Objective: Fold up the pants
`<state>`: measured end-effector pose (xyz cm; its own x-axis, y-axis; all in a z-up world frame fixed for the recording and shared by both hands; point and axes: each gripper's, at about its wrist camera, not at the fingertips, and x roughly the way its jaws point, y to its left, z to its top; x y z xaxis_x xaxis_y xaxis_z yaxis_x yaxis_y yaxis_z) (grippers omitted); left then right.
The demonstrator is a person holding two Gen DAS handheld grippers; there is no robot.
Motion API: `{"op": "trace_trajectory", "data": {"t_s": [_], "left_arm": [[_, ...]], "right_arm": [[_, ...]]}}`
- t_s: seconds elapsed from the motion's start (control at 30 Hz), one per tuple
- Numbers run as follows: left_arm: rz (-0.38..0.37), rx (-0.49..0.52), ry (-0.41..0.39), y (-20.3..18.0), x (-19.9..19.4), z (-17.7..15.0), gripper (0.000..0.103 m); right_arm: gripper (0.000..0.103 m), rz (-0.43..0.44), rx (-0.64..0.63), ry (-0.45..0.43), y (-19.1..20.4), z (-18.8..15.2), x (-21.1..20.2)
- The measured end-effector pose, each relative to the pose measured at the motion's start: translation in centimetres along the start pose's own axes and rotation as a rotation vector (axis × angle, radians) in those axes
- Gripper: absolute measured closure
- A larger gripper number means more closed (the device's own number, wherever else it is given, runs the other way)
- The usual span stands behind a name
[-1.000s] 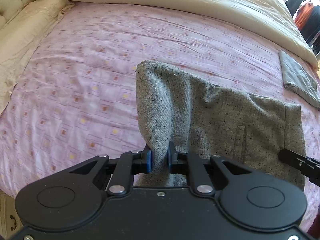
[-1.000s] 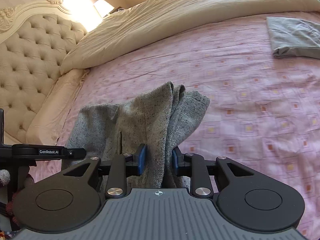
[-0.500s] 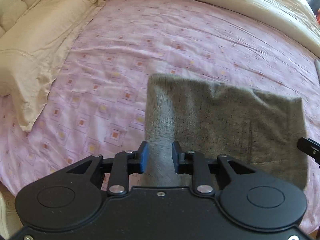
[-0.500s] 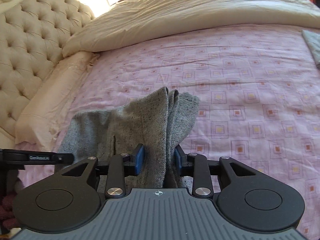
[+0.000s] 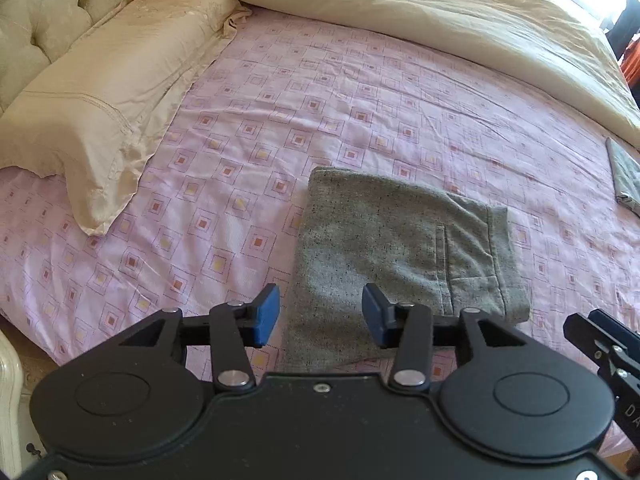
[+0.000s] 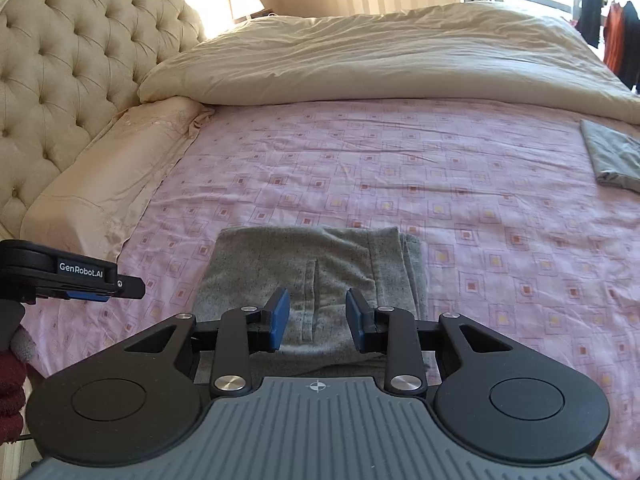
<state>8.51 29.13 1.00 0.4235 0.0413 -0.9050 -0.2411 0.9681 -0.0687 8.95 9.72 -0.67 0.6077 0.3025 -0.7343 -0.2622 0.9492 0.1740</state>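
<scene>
Grey pants (image 5: 392,248) folded flat, one bundle, two grippers' jaws spread, gripping nothing, possibly a second garment (image 6: 612,156) far right.

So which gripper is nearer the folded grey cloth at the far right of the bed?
Right. The right gripper is open over the pants' waistband side, toward that cloth; the left gripper is open at their opposite end.

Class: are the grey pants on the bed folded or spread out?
Folded. The grey pants lie as a compact rectangle on the pink sheet, layered edges stacked along one side. Both tongs are open, gripping nothing.
</scene>
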Motion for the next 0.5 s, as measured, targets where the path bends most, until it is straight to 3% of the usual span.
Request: {"op": "trace_trajectory", "data": {"t_s": [0.5], "left_arm": [[-0.004, 0.02, 0.062, -1.5, -0.3, -2.1, 0.047]], "right_arm": [[0.072, -0.032, -0.049, -0.037, 1.2, -0.7, -2.4]]}}
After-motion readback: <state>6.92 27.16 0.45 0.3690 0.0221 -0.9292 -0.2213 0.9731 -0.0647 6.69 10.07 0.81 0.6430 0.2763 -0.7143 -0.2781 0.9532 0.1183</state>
